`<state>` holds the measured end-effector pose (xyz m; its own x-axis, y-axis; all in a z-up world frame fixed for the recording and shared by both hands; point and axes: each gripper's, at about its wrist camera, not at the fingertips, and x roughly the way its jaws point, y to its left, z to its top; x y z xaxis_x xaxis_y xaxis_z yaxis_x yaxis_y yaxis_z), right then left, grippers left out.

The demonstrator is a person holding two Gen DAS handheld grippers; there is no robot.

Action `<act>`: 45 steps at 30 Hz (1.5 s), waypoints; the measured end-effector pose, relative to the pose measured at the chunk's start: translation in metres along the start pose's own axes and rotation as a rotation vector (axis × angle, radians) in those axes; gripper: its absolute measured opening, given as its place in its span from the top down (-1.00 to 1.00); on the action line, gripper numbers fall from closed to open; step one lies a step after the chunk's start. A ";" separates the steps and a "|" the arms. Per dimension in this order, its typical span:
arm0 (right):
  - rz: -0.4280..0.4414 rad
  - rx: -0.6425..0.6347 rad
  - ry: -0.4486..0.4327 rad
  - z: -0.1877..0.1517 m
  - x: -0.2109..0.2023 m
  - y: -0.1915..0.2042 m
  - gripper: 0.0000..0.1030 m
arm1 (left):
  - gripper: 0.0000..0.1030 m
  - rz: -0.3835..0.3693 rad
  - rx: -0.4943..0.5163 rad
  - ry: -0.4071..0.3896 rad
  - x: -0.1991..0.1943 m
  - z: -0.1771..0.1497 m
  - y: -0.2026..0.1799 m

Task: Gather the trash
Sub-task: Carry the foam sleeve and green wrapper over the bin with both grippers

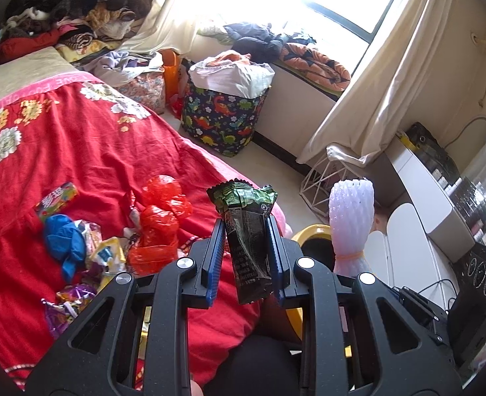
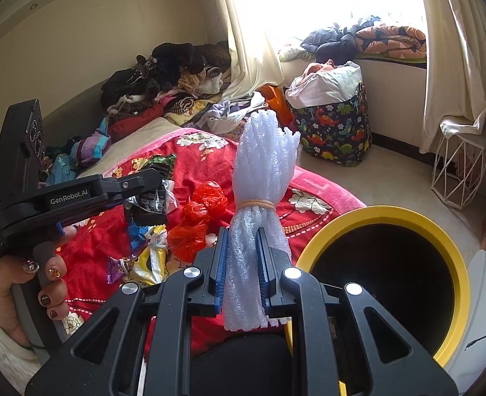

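My left gripper (image 1: 247,231) is shut on a crumpled green and black snack wrapper (image 1: 244,204), held upright over the edge of the red bedspread (image 1: 87,151). My right gripper (image 2: 243,236) is shut on a white foam net bundle (image 2: 264,165) tied with a rubber band. The bundle also shows in the left wrist view (image 1: 352,217). A yellow-rimmed bin (image 2: 388,213) with a dark inside stands just right of it. On the bedspread lie a red plastic bag (image 1: 160,221), a blue scrap (image 1: 64,241) and several wrappers (image 1: 109,254). In the right wrist view a hand (image 2: 21,283) holds the left gripper (image 2: 150,180) with the wrapper (image 2: 155,198).
A dinosaur-print basket (image 1: 223,122) full of cloth stands on the floor by the window. A white wire stand (image 1: 322,181) sits under the curtain (image 1: 395,76). Clothes are piled (image 1: 78,6) at the bed's far end. A white desk (image 1: 431,191) is at the right.
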<state>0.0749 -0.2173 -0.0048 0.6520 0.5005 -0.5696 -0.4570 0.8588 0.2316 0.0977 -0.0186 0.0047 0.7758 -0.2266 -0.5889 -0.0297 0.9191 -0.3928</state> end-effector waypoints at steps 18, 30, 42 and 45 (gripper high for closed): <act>-0.085 0.094 -0.032 -0.009 -0.024 -0.039 0.69 | 0.64 -0.081 0.087 0.036 0.022 -0.006 -0.050; -0.141 0.162 -0.043 -0.020 -0.038 -0.067 0.69 | 0.64 -0.138 0.155 0.062 0.038 -0.014 -0.088; -0.197 0.226 -0.030 -0.036 -0.045 -0.101 0.69 | 0.64 -0.178 0.214 0.100 0.060 -0.022 -0.120; -0.207 0.241 -0.024 -0.041 -0.046 -0.108 0.69 | 0.64 -0.190 0.230 0.110 0.069 -0.023 -0.129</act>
<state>0.0695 -0.3376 -0.0356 0.7317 0.3120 -0.6060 -0.1584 0.9426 0.2940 0.1403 -0.1596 -0.0013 0.6806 -0.4230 -0.5982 0.2623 0.9031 -0.3402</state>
